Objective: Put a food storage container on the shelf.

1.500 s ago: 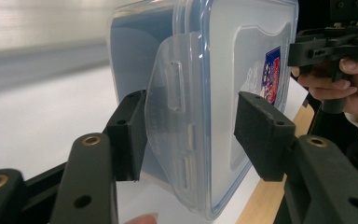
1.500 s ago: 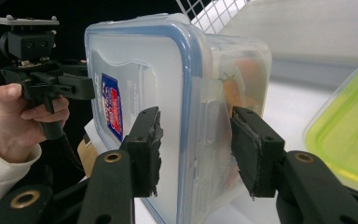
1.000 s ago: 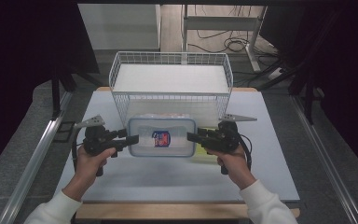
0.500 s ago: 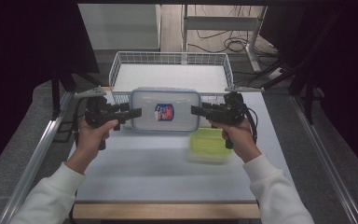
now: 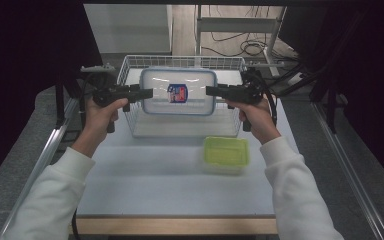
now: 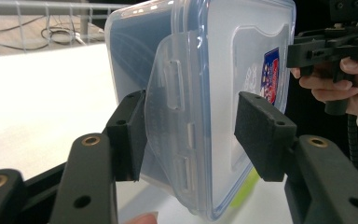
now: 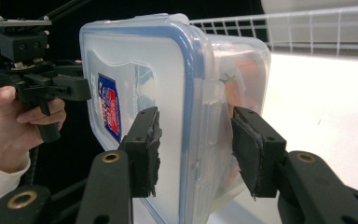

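I see a white table in a dark room with cables on the floor behind, bearing one wire basket and one green-lidded tub. One clear lidded container (red-and-blue label on top) hangs over the basket. My two tools carry it: the left gripper clamps its left end, the right gripper its right end.
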`<state>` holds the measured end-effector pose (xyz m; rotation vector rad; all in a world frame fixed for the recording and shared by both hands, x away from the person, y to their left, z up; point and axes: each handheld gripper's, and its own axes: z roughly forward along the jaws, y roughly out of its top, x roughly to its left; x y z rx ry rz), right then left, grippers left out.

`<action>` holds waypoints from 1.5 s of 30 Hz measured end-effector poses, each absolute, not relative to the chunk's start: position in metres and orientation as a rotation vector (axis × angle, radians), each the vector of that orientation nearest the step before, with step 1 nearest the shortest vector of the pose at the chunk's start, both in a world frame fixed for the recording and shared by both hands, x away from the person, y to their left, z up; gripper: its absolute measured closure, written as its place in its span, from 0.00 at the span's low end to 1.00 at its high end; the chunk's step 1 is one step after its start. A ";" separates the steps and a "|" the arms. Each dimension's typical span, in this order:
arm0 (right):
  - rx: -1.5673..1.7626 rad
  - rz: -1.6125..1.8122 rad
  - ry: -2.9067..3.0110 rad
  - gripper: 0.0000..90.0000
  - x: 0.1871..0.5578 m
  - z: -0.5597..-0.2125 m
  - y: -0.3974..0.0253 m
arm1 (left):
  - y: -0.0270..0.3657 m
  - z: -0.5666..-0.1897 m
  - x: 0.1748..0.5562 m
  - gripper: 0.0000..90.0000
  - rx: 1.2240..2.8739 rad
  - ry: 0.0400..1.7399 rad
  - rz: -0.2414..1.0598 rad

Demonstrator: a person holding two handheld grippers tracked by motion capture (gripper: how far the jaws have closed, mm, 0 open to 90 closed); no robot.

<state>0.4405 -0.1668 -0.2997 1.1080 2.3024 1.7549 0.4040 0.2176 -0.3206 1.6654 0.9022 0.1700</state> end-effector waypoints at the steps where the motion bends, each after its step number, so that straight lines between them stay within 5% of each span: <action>1: 1.112 1.755 2.304 0.59 0.445 -0.298 -0.166 | 0.218 -0.319 0.408 0.50 1.665 0.903 0.172; 24: 1.324 1.763 2.303 0.57 0.515 -0.296 -0.166 | 0.217 -0.319 0.476 0.49 1.672 0.993 0.059; 45: 1.560 1.740 2.160 0.43 0.537 -0.313 -0.154 | 0.211 -0.335 0.517 0.29 1.560 1.134 -0.054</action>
